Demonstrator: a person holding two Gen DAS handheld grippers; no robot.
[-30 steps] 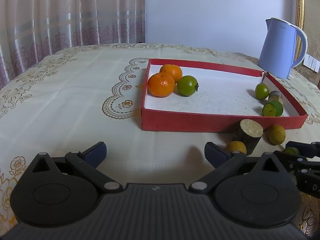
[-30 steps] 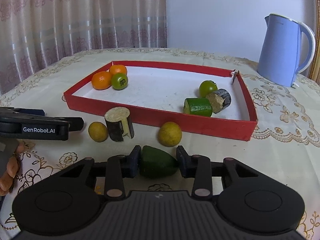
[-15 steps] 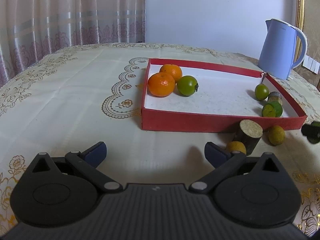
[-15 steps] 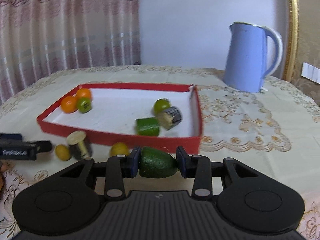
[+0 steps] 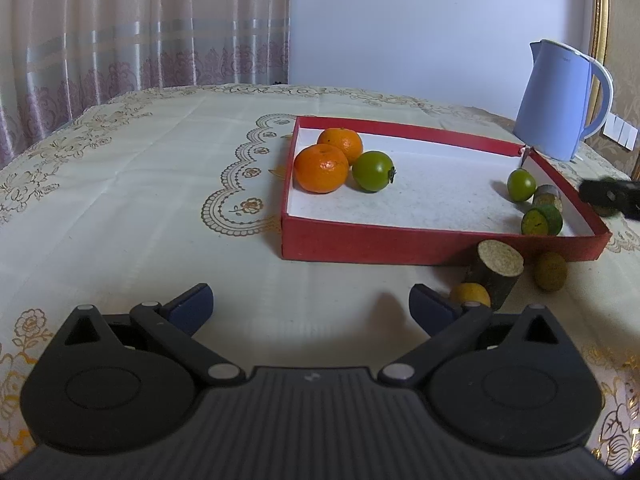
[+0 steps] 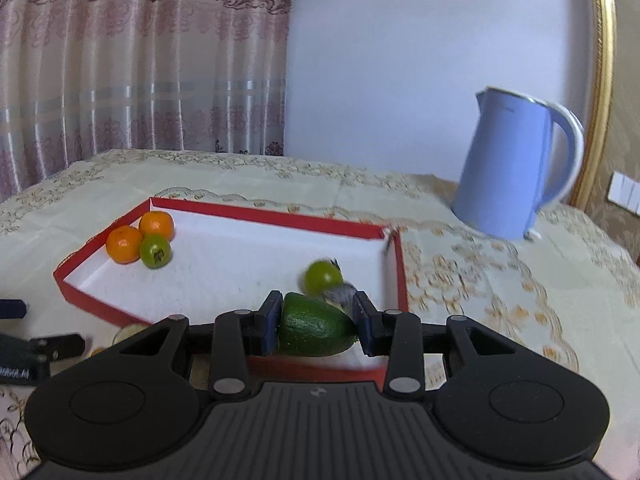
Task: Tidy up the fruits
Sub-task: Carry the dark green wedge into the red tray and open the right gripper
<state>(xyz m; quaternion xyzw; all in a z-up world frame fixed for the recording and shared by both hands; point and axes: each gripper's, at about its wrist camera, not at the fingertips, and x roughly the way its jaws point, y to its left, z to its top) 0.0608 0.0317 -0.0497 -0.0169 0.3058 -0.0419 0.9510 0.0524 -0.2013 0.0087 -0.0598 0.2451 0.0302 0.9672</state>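
Nearest, the right gripper (image 6: 316, 326) pinches a dark green fruit (image 6: 314, 332) above the red tray's (image 6: 280, 218) near edge. The left gripper (image 5: 310, 308) gapes empty over the tablecloth (image 5: 140, 200) (oranges (image 5: 321, 168) sit farther inside).

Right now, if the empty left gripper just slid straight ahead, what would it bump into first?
Likely the red tray's near wall; the left gripper has only bare tablecloth ahead first, though depth is uncertain.

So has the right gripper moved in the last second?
Yes. The right gripper, shut on the green fruit, went from the tablecloth up over the red tray's near wall.
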